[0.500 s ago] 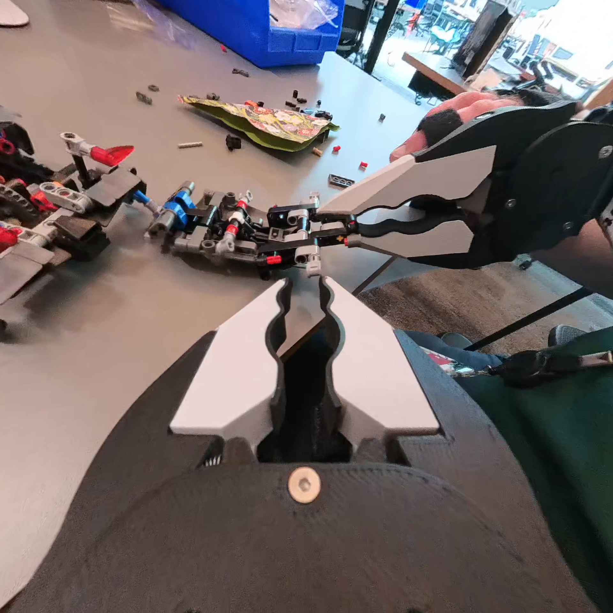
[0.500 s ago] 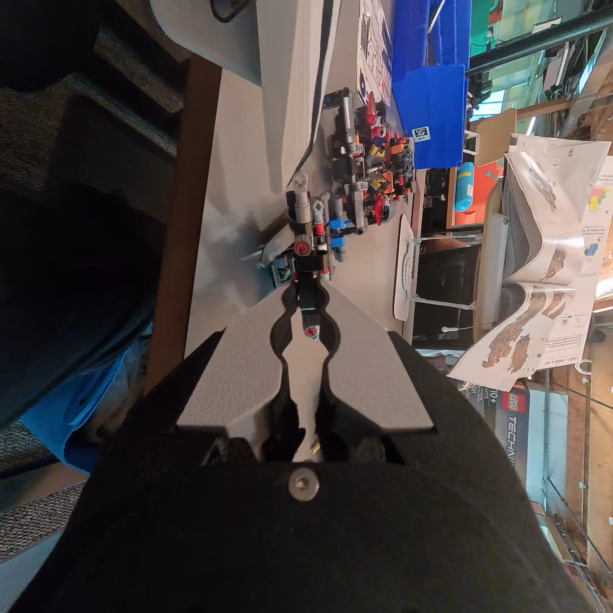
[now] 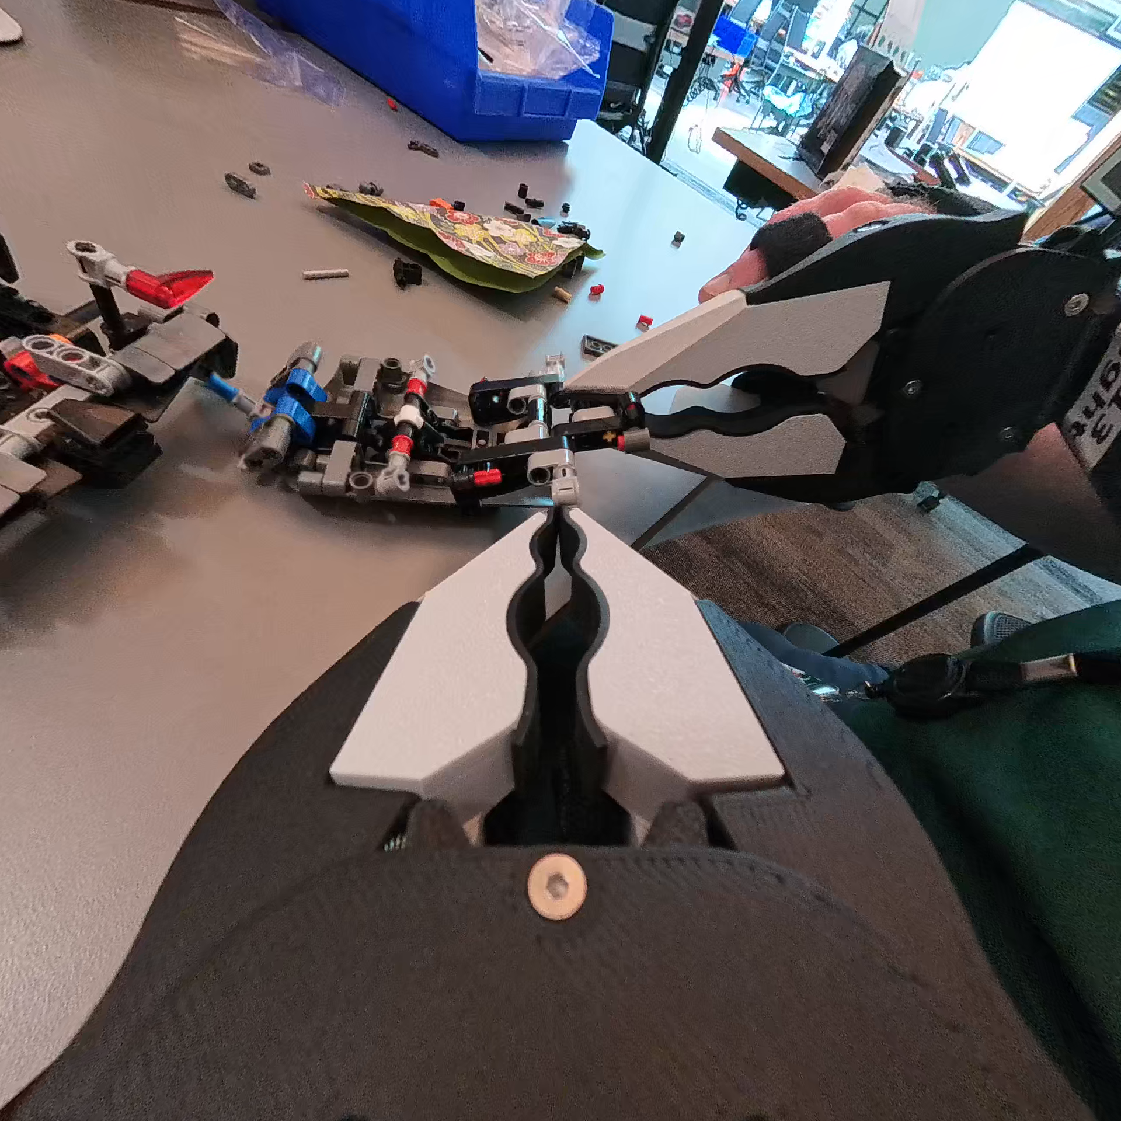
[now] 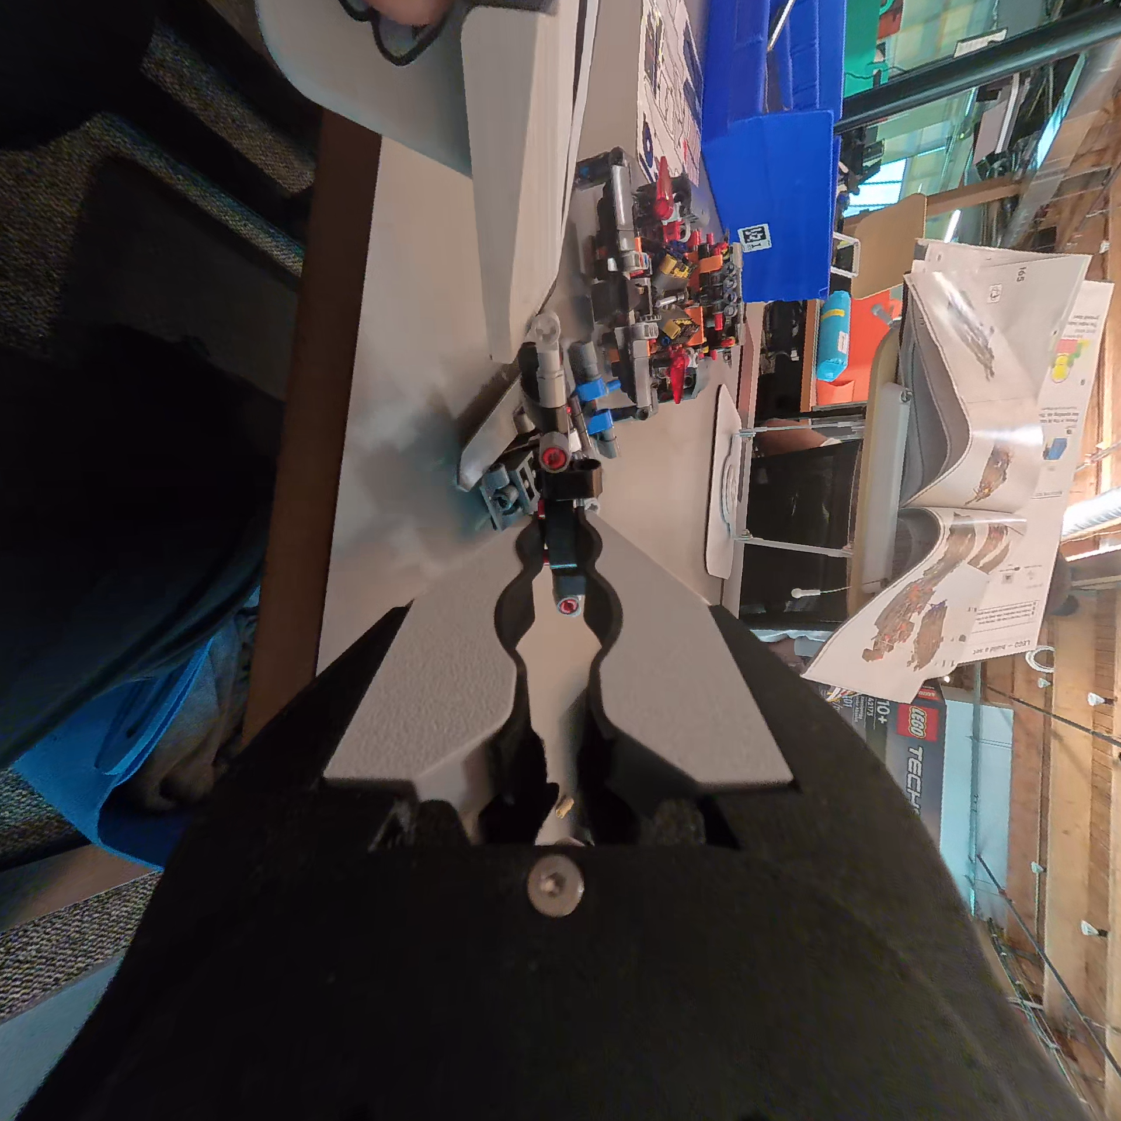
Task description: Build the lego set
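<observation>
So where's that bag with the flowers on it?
In the left wrist view, the flowery bag lies flat on the grey table, behind the small lego assembly and in front of the blue bin, with loose little pieces scattered around it.

Blue bin point(image 3: 485, 67) (clear plastic inside), floral pouch point(image 3: 485, 239), grey table point(image 3: 151, 606), carpet point(image 3: 819, 564)
</observation>
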The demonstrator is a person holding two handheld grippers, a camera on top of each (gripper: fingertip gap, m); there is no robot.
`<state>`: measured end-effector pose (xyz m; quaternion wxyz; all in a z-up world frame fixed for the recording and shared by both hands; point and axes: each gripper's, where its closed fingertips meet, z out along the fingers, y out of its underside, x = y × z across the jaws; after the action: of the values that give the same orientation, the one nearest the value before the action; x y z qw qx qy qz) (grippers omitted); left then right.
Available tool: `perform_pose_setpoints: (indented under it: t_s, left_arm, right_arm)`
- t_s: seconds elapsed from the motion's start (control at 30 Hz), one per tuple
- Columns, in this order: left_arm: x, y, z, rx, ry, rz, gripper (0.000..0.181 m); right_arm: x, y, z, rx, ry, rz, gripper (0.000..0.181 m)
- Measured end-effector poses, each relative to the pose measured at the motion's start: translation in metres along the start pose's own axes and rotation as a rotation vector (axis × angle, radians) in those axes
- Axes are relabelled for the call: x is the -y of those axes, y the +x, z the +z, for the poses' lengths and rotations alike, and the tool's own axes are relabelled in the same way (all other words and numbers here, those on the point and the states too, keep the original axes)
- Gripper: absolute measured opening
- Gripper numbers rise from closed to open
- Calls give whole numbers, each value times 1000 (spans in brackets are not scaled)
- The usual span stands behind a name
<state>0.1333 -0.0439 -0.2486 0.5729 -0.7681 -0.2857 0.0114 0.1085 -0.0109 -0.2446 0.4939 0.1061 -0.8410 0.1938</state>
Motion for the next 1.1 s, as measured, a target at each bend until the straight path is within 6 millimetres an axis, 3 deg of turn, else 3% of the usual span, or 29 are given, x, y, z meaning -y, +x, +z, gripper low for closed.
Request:
perform_pose_setpoints:
  t_s: [0.03, 0.43, 0.6, 0.8, 1.1]
  left_arm:
    - [0, 0, 0, 2, 0, 5, 0]
    - [12, 3, 1, 21, 39, 26, 10]
    - [7, -7, 2, 92, 8, 92, 17]
    - [-3, -11, 8, 132, -43, 147, 16]
    - [-1, -11, 9, 90, -20, 73, 8]
  right_arm:
    - [0, 1, 0, -1, -2, 1, 7]
    - [-3, 16, -1, -52, -12, -12, 7]
    - [-7, 1, 11, -28, -20, -42, 7]
    - [-6, -3, 11, -34, -7, -39, 8]
    - [-4, -10, 13, -25, 6, -44, 10]
